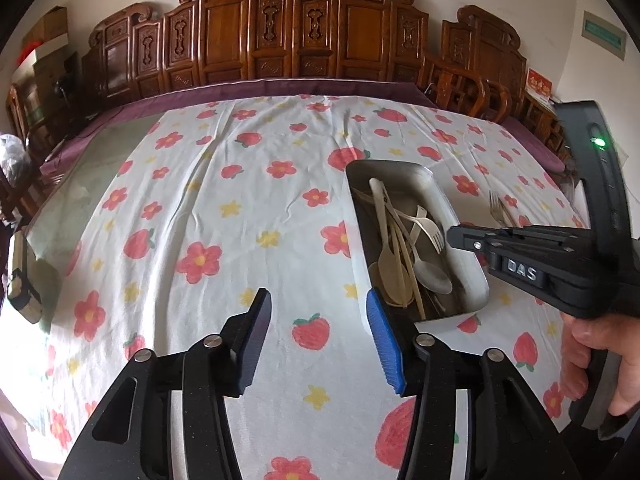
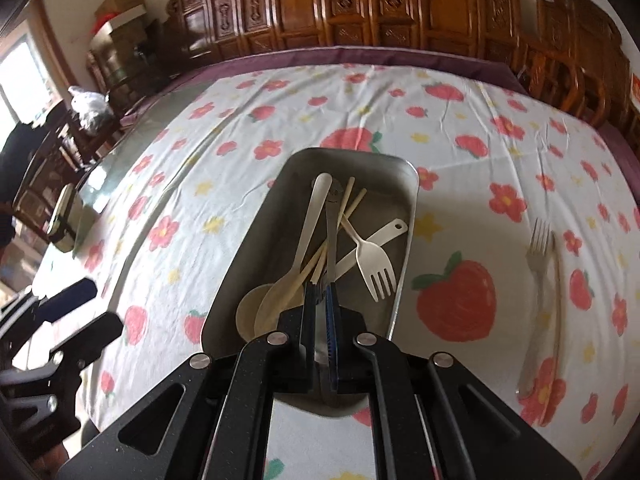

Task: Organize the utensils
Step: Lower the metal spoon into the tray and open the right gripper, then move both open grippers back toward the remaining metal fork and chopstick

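At the far left edge of the desk (image 1: 92, 160), where the bare glass shows beyond the cloth, a small boxy object (image 1: 22, 284) sits out of the way, too blurred to name. The flowered tablecloth (image 1: 200, 208) covers the rest, giving a plain working field. The left hand-held gripper (image 1: 318, 340) hovers above the cloth with its jaws spread wide and nothing between them, just beside the near left corner of the metal tray (image 1: 460, 216), likely waiting its turn. The tray holds a jumble of utensils: a cream spoon (image 2: 308, 236), wooden chopsticks (image 2: 344, 216), a cream plastic fork (image 2: 374, 264) and a round-bowled ladle or spoon (image 2: 250, 308) at the near end, all crossed over one another, so they still need sorting. The right hand-held gripper (image 2: 320, 316) reaches over the tray's near end with its jaws pressed narrow on a slim grey metal utensil (image 2: 331, 240), probably a knife, gripping near one end so it can be drawn clear of the pile. Farther right, well apart from the tray, a metal fork (image 2: 538, 264) lies on the cloth with a pale thin stick, perhaps a chopstick (image 2: 557, 300), just beside it, seemingly a sorted row.
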### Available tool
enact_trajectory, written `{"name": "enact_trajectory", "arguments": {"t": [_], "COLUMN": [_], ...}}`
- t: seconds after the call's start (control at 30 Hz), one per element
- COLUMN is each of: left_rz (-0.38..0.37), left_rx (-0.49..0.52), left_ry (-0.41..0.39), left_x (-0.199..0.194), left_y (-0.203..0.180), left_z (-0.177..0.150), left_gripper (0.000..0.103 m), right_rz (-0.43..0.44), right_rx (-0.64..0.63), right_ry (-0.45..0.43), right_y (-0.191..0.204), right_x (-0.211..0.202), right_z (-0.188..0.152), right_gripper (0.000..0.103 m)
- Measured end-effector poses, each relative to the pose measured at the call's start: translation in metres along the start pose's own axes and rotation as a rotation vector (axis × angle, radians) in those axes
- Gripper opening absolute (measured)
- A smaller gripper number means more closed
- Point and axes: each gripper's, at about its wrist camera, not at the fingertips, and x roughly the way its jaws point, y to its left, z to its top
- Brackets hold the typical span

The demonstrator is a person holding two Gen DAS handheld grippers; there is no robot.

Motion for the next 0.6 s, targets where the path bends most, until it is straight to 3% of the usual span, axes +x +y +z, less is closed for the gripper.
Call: {"name": "enact_trajectory", "arguments": {"t": [0.37,0.43,0.57,0.6], "left_rz": [0.002,0.006,0.012,0.006], "left_rx": [-0.004,-0.003,0.007,0.005], "left_ry": [-0.002,-0.006,-0.013,-0.018], "left_x": [-0.002,-0.003,-0.004,-0.005], "left_y": [-0.013,-0.018,-0.03,-0.033], "left_z": [0.002,0.003,0.006,0.006], "left_gripper": [0.059,0.07,0.077,0.083], "right_rz": [-0.006,-0.011,-0.012,-0.013], "right_rx": [-0.084,-0.09,-0.073,-0.067], "right_ry": [-0.061,-0.065,-0.074,-0.074], "right_y": [-0.022,-0.028,-0.053,-0.058], "right_x": [-0.042,-0.046,-0.055,-0.057], "right_z": [-0.025,-0.029,-0.039,-0.041], "right_gripper": [0.008,0.008,0.019,0.019]}}
